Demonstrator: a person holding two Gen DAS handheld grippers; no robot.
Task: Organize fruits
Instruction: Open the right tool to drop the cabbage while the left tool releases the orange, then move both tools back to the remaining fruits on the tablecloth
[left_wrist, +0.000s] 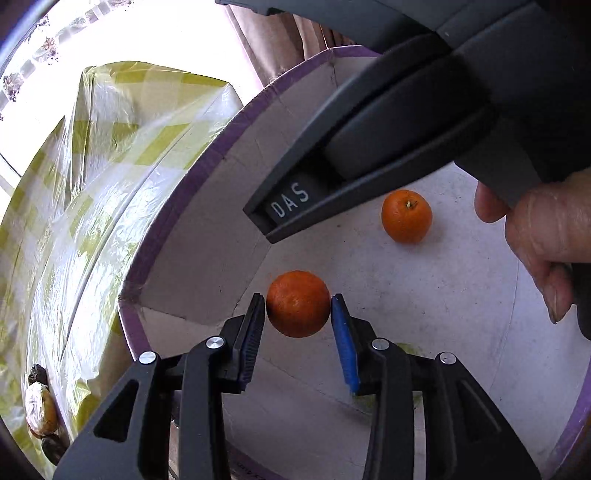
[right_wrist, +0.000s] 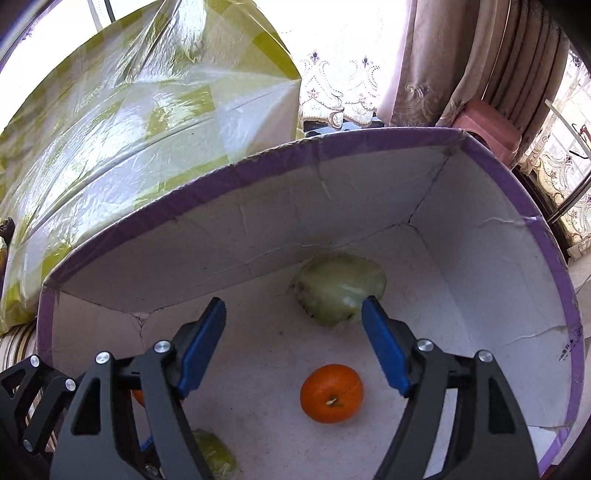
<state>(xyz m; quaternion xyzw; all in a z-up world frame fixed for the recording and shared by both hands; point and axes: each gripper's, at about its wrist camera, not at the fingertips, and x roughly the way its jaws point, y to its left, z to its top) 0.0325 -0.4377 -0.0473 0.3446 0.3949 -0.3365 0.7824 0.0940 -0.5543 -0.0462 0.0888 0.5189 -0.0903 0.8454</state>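
In the left wrist view my left gripper (left_wrist: 298, 304) is shut on an orange (left_wrist: 297, 303), held just above the white floor of a purple-rimmed cardboard box (left_wrist: 173, 206). A second orange (left_wrist: 406, 216) lies on the box floor beyond it. The right gripper's body (left_wrist: 388, 122) and the hand holding it fill the top right. In the right wrist view my right gripper (right_wrist: 293, 321) is open and empty over the same box (right_wrist: 258, 166). Below it lie the second orange (right_wrist: 331, 392) and a wrapped green fruit (right_wrist: 338, 288) near the far wall. Another green fruit (right_wrist: 214, 454) shows at the bottom.
A table with a yellow-green checked cloth under clear plastic (left_wrist: 92, 184) lies left of the box and also shows in the right wrist view (right_wrist: 129, 129). Dark and yellowish fruits (left_wrist: 40, 406) lie on it at the lower left. Curtains (right_wrist: 461, 55) and a pink stool (right_wrist: 487, 125) stand behind.
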